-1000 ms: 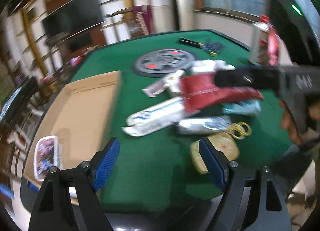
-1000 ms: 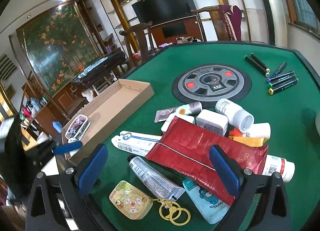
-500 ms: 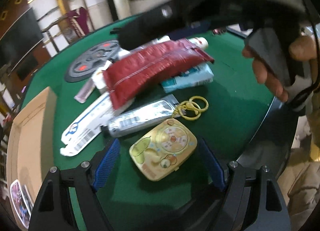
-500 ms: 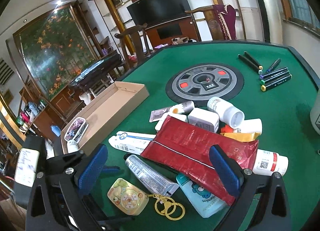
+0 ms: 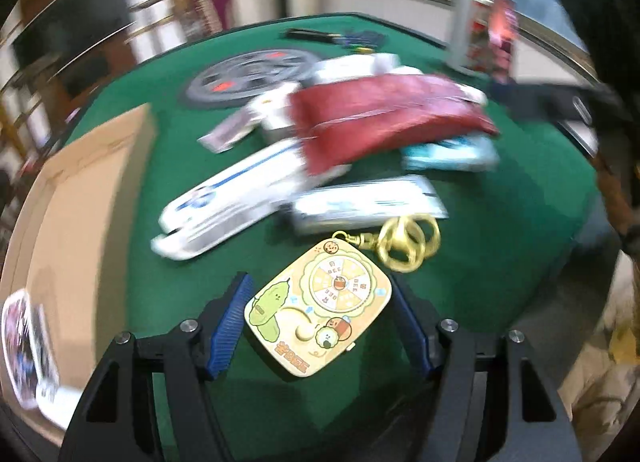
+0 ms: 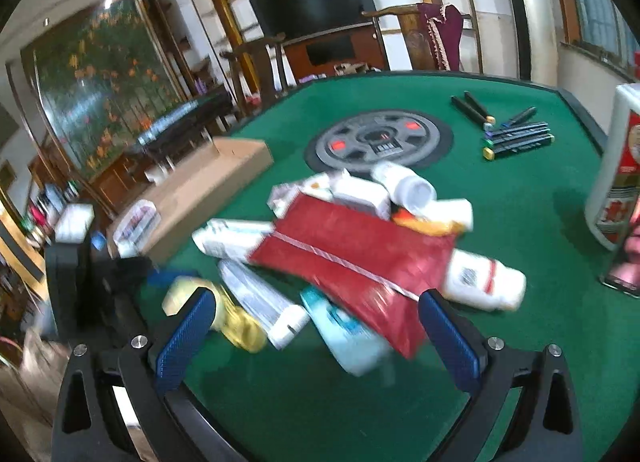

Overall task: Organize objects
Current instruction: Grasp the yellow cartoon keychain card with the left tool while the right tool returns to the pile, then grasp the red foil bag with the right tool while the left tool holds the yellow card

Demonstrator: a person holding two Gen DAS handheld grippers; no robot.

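Now lowered over the keychain [image 5: 318,312], left gripper [image 5: 320,322] closing, pads seemingly not yet pressing; pickup for the box [image 5: 80,198] near. Right gripper [image 6: 316,338] spread, empty.

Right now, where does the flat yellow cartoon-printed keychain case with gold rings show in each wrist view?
Left wrist: flat yellow cartoon-printed keychain case bottom centre, between the closing left gripper's blue pads.
Right wrist: a blurred yellow patch, lower left.
Shared landmark: long red foil pouch.
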